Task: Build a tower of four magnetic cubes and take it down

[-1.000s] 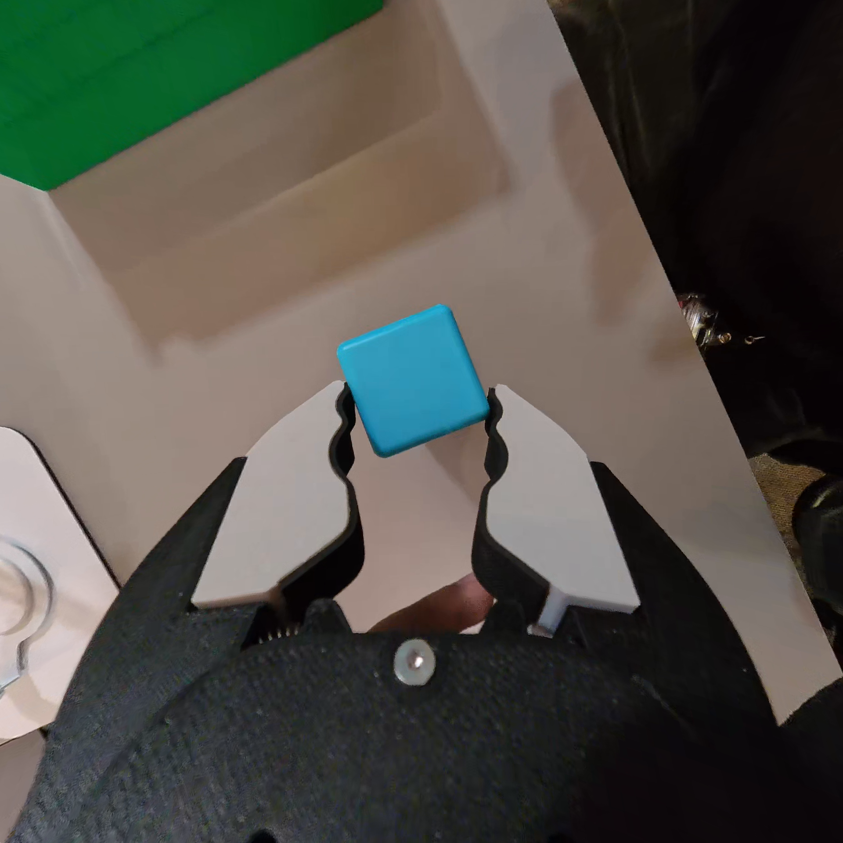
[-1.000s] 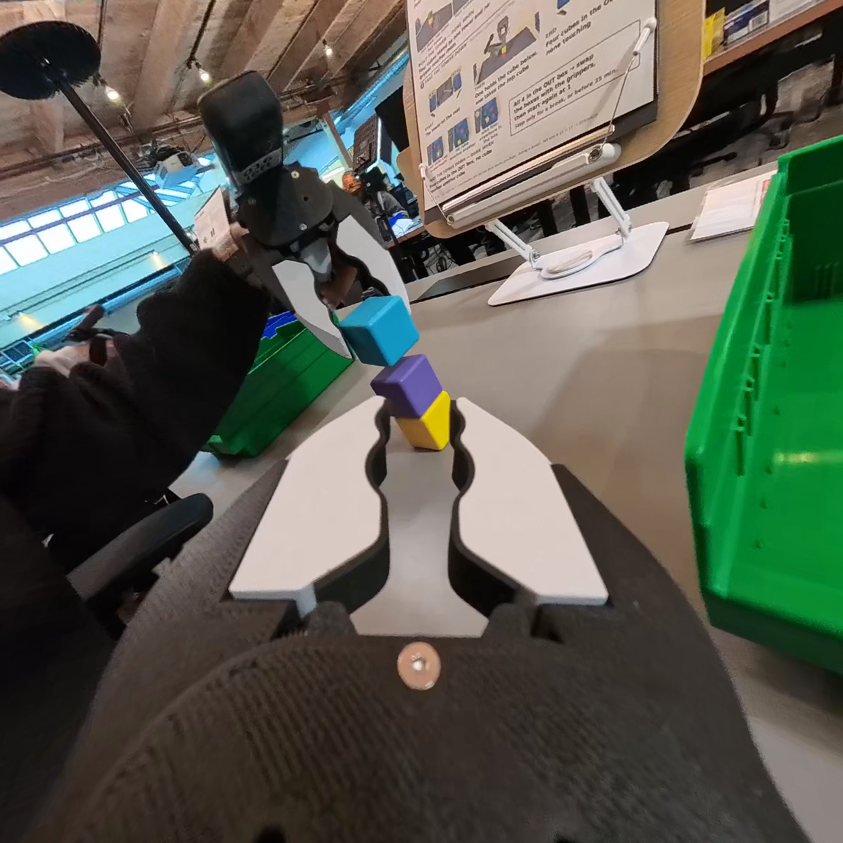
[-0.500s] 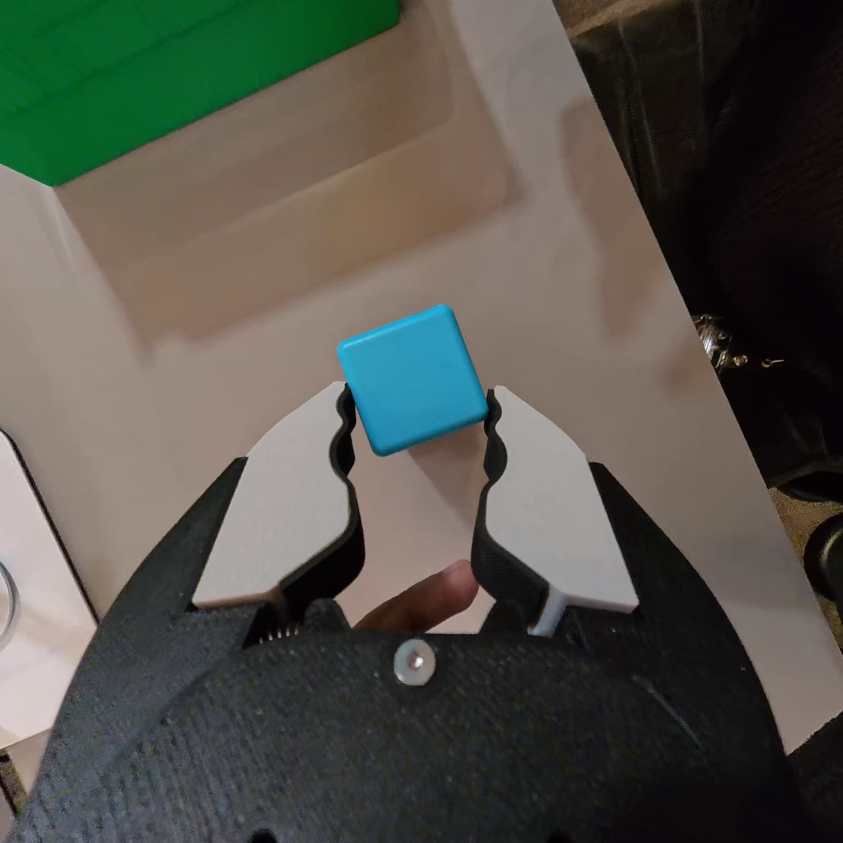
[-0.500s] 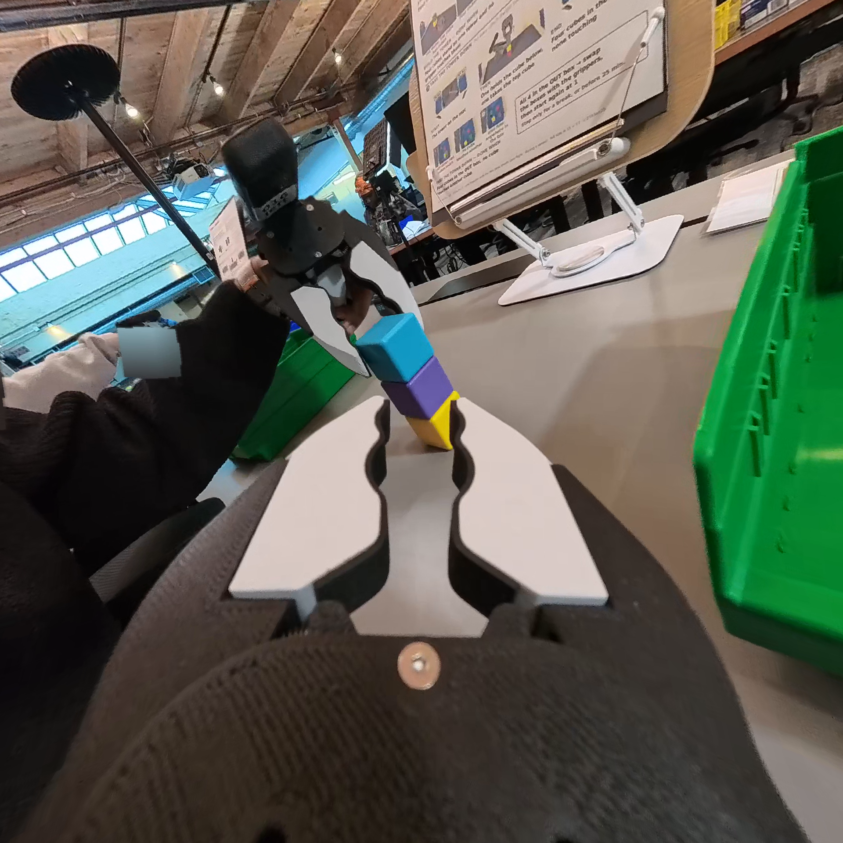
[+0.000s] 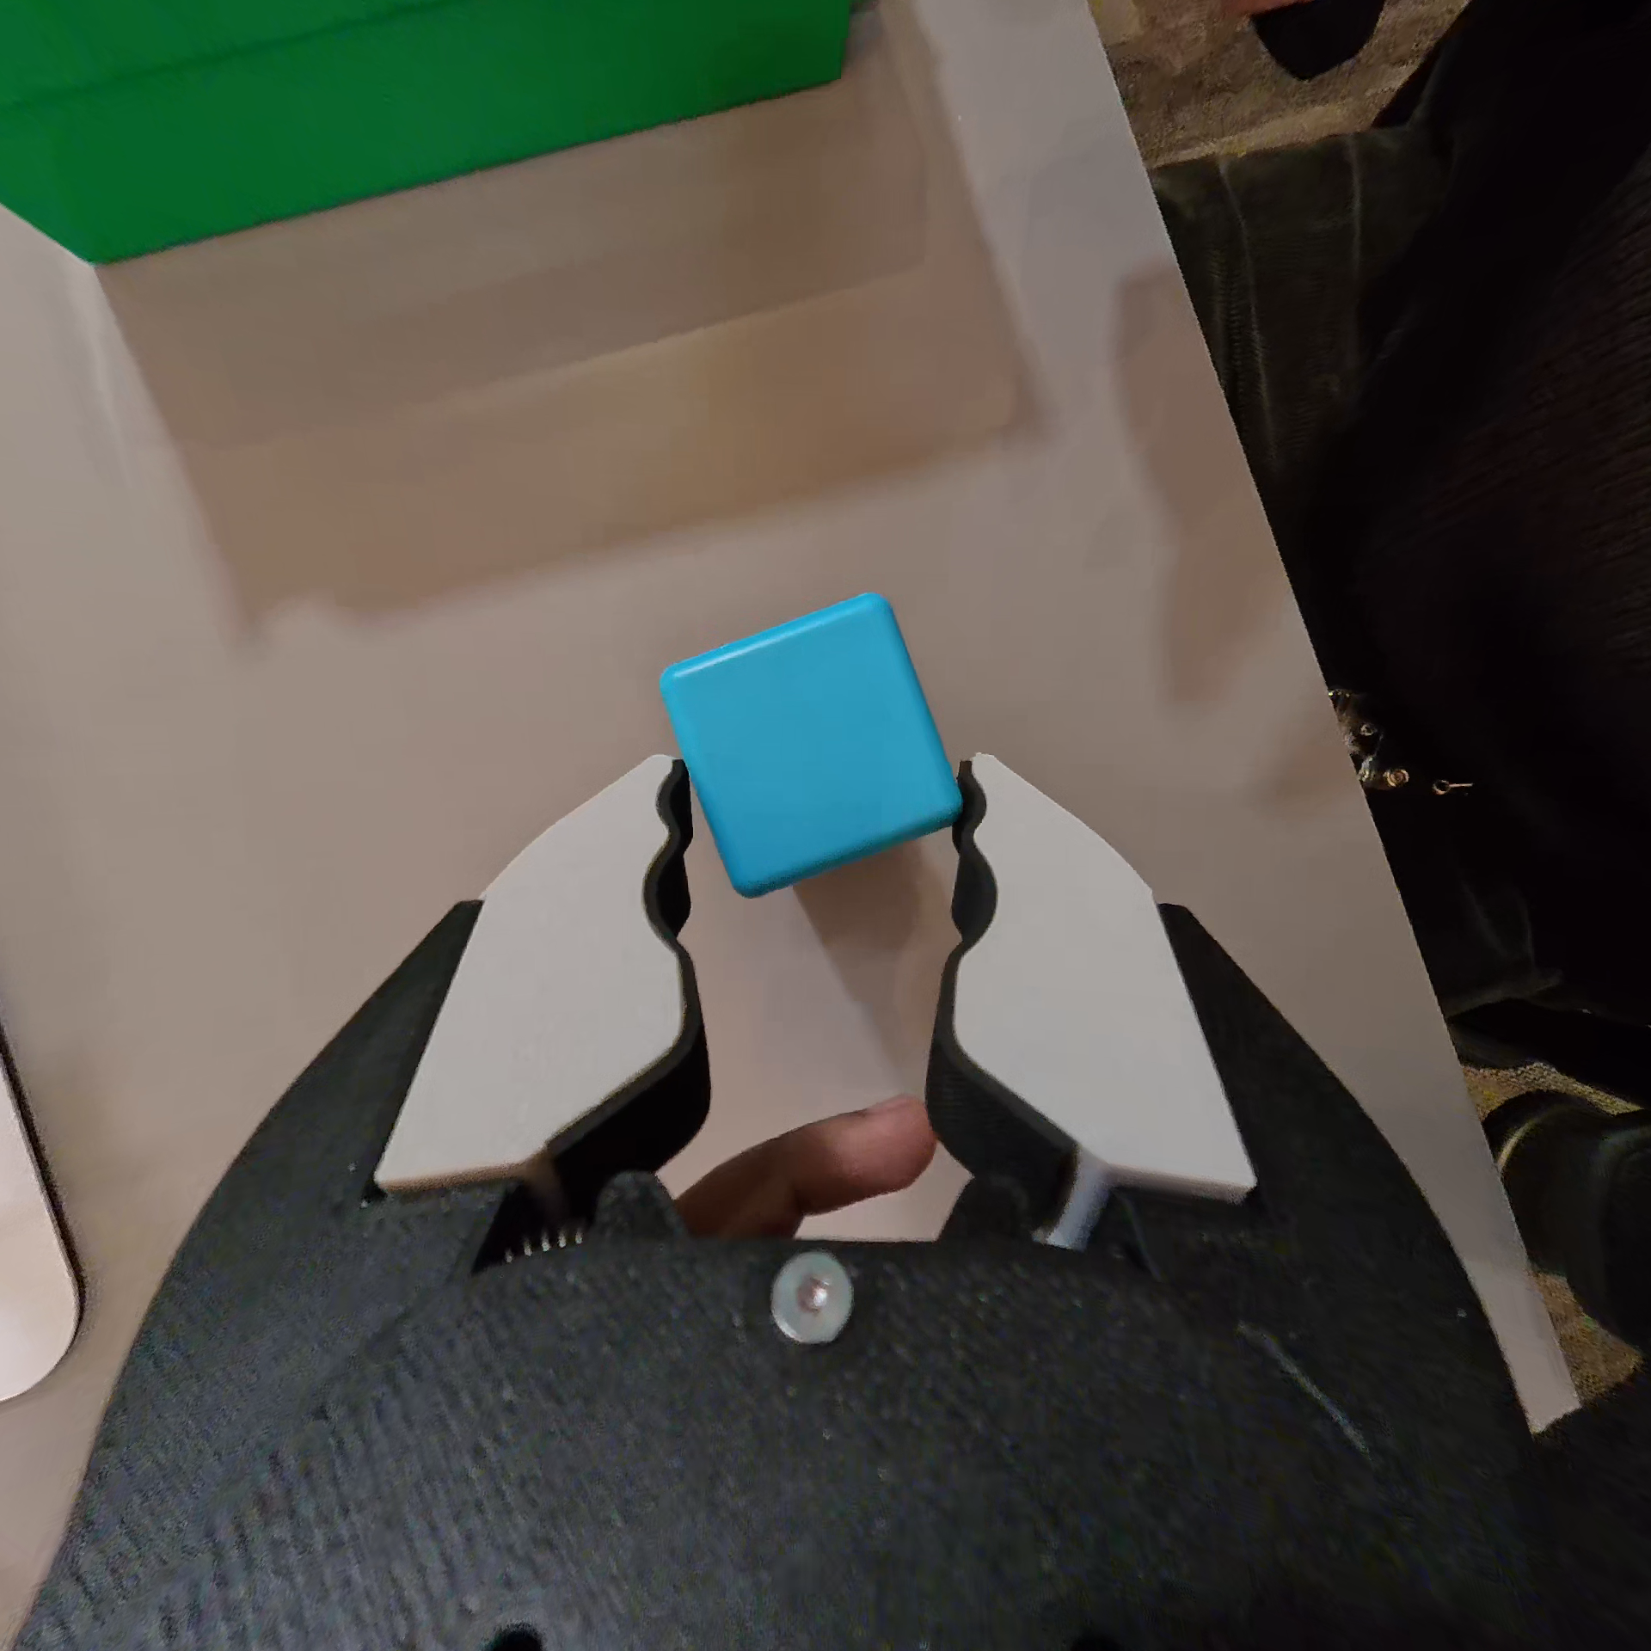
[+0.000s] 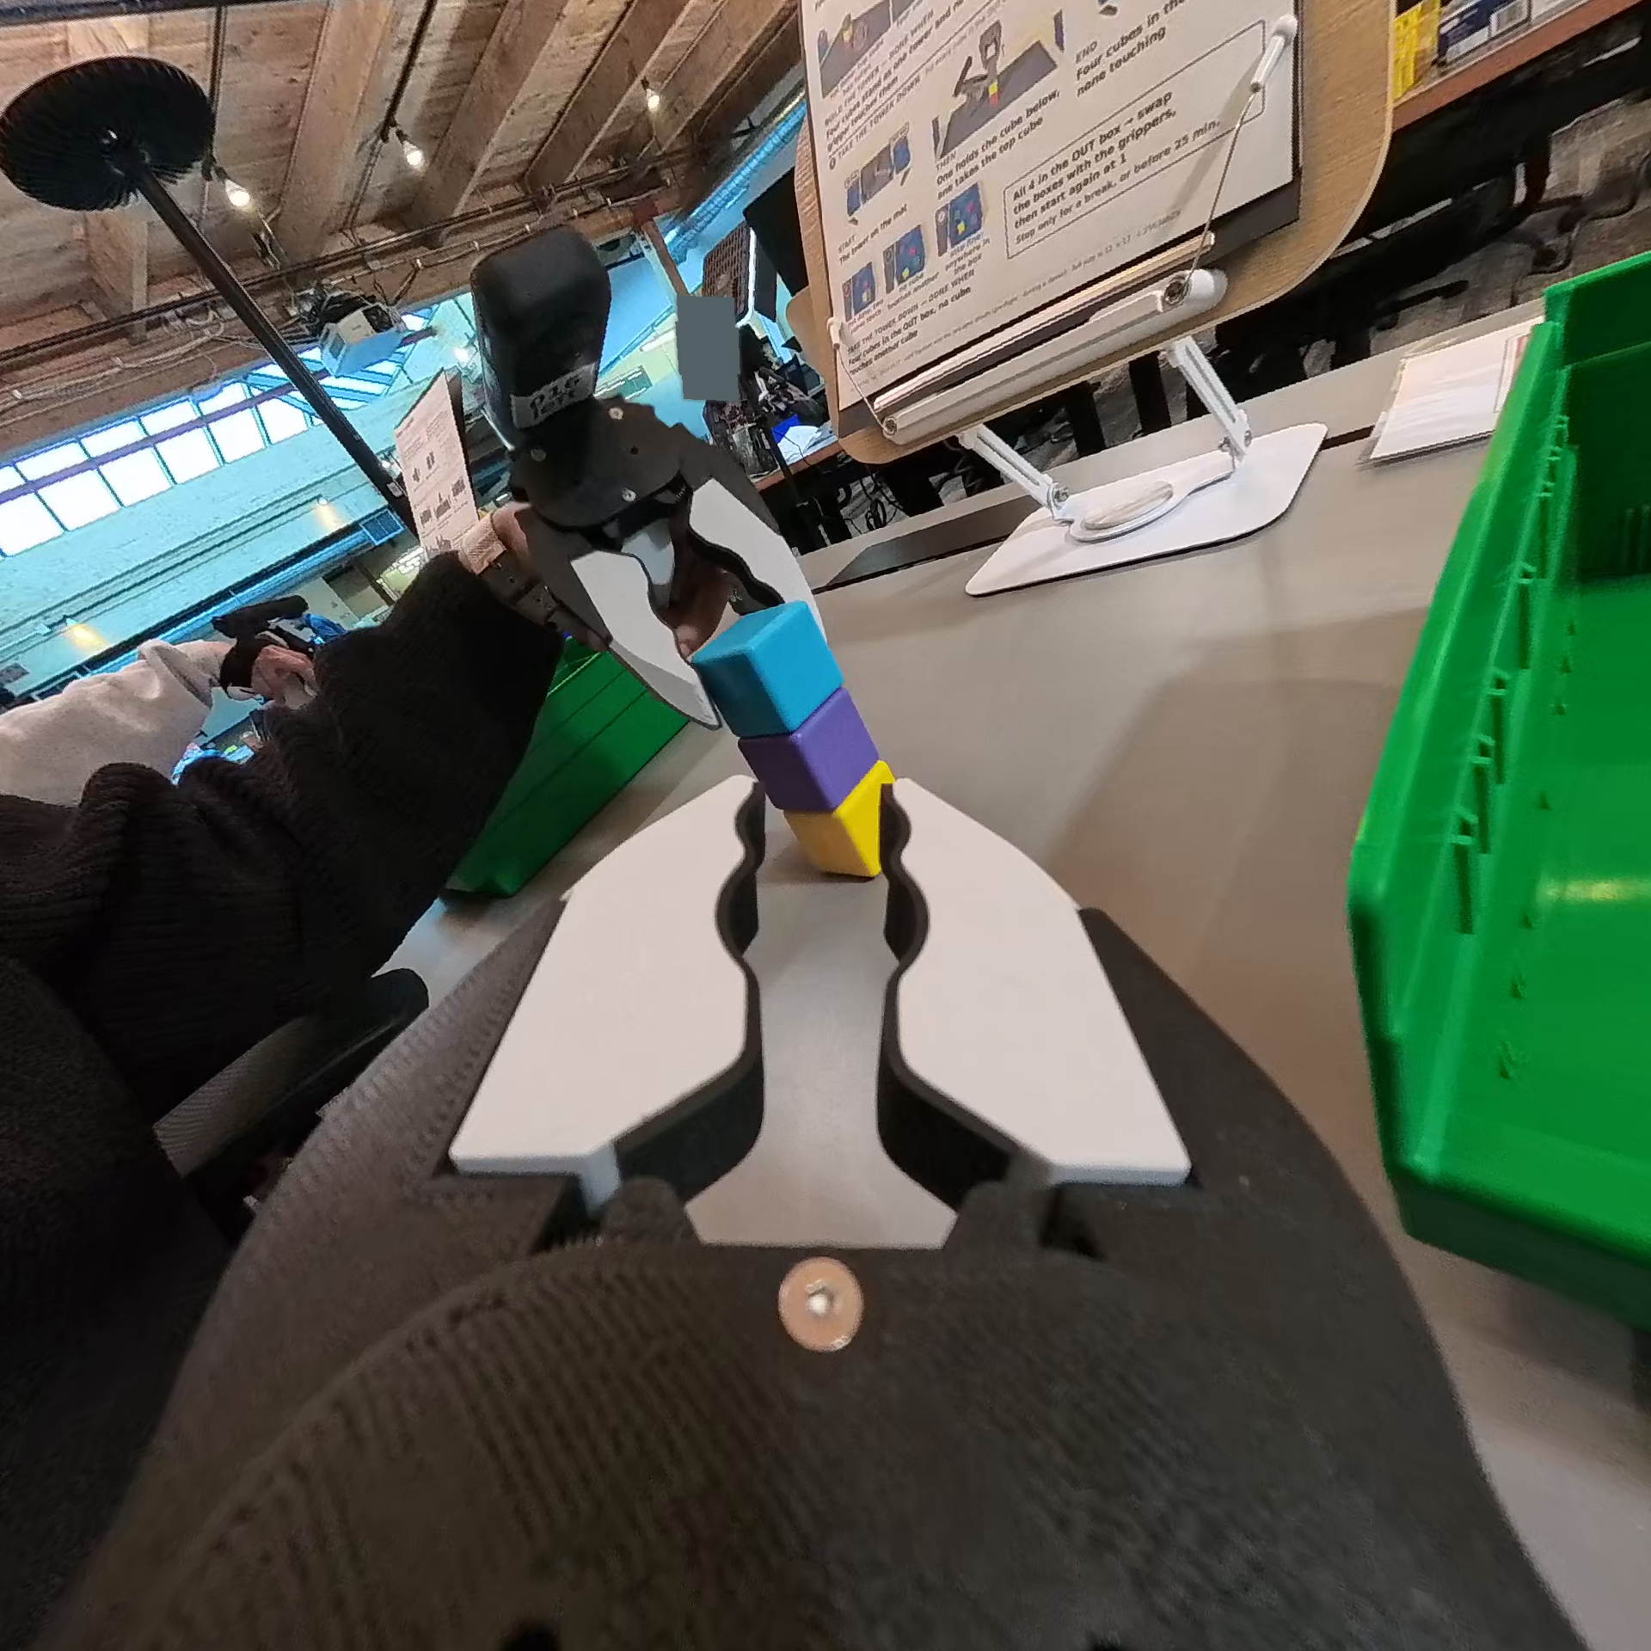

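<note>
My left gripper (image 5: 822, 777) is shut on a blue cube (image 5: 808, 741), gripping it by two opposite corners above the grey table (image 5: 447, 625). In the right wrist view the left gripper (image 6: 750, 652) holds that blue cube (image 6: 768, 666) on top of a purple cube (image 6: 813, 750), which sits on a yellow cube (image 6: 844, 826). The three form a leaning stack on the table. My right gripper (image 6: 824, 791) is low at the table, just short of the yellow cube. Its fingers are narrowly apart and hold nothing. The right fingertip hides part of the yellow cube.
A green bin (image 6: 1519, 804) stands close on the right and another green bin (image 6: 572, 786) behind the left arm; it also shows in the left wrist view (image 5: 402, 107). A white document stand (image 6: 1143, 527) is at the back. The table edge (image 5: 1322, 893) runs along the right.
The left gripper has lowered the blue cube from just above the purple cube onto it. The right gripper has stayed near the yellow cube with the same gap.
</note>
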### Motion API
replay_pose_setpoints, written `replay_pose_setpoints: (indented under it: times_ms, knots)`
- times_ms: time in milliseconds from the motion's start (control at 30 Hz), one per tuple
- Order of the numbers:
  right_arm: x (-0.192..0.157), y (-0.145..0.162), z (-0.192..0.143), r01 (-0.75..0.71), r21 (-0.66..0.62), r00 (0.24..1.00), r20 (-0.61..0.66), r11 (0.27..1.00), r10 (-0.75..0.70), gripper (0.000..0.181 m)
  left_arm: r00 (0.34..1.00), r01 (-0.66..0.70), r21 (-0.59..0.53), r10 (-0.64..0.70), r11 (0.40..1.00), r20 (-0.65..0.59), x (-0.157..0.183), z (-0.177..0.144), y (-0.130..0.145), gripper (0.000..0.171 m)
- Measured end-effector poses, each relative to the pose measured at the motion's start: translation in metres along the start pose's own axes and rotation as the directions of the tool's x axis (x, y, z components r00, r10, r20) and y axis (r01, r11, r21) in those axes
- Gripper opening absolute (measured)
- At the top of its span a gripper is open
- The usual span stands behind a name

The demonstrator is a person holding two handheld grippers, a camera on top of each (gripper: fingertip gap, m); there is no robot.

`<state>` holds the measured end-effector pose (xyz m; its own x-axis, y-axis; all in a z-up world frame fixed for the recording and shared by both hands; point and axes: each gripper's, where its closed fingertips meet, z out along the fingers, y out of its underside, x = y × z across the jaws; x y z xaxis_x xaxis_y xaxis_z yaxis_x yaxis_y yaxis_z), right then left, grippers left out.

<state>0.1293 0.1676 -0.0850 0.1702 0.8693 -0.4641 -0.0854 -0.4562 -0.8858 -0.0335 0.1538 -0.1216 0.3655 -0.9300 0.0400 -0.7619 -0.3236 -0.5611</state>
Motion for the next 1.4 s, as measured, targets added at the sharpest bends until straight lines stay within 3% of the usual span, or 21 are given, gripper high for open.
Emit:
replay_pose_setpoints:
  times_ms: [433,633,800,867,933,1033,1100,1267,1333,1400]
  knots:
    - [0.0,0.001,0.0,-0.012,-0.003,1.0,0.006,1.0,0.012,0.025,0.995,0.021,-0.013,-0.02,1.0,0.1,-0.007,0.004,0.003,0.068]
    - [-0.001,0.001,0.0,-0.011,-0.004,1.0,0.007,1.0,0.011,0.025,0.99,0.036,0.048,-0.042,0.998,0.132,-0.008,-0.003,-0.004,0.068]
    - [-0.003,0.0,-0.001,-0.023,0.0,1.0,0.016,1.0,0.023,0.025,0.962,0.036,0.252,-0.102,0.967,0.252,-0.007,-0.026,-0.017,0.067]
    - [-0.004,-0.001,0.0,-0.035,0.004,0.999,0.025,0.999,0.035,0.025,0.939,0.03,0.409,-0.166,0.912,0.301,-0.007,-0.049,-0.024,0.067]
    - [-0.006,-0.002,0.001,-0.053,0.007,0.998,0.043,0.999,0.053,0.024,0.905,0.043,0.497,-0.245,0.867,0.349,-0.011,-0.077,-0.022,0.075]
    - [-0.01,-0.002,0.006,-0.081,0.002,0.994,0.071,0.997,0.081,0.025,0.737,0.113,0.621,-0.484,0.776,0.471,-0.036,-0.137,0.0,0.071]
    - [-0.013,0.001,0.012,-0.066,-0.015,0.994,0.086,0.998,0.067,0.025,0.568,0.173,0.667,-0.627,0.725,0.534,-0.048,-0.174,0.036,0.07]
    - [-0.034,0.018,0.033,0.147,-0.096,0.983,0.129,0.984,-0.134,0.025,0.037,0.382,0.727,-0.795,0.571,0.605,-0.034,-0.241,0.179,0.071]
    - [-0.045,0.027,0.041,0.215,-0.123,0.968,0.16,0.969,-0.194,0.025,-0.142,0.446,0.743,-0.78,0.499,0.609,-0.014,-0.258,0.239,0.073]
    - [-0.055,0.035,0.048,0.245,-0.145,0.957,0.196,0.959,-0.215,0.025,-0.277,0.486,0.769,-0.761,0.416,0.587,0.008,-0.266,0.289,0.071]
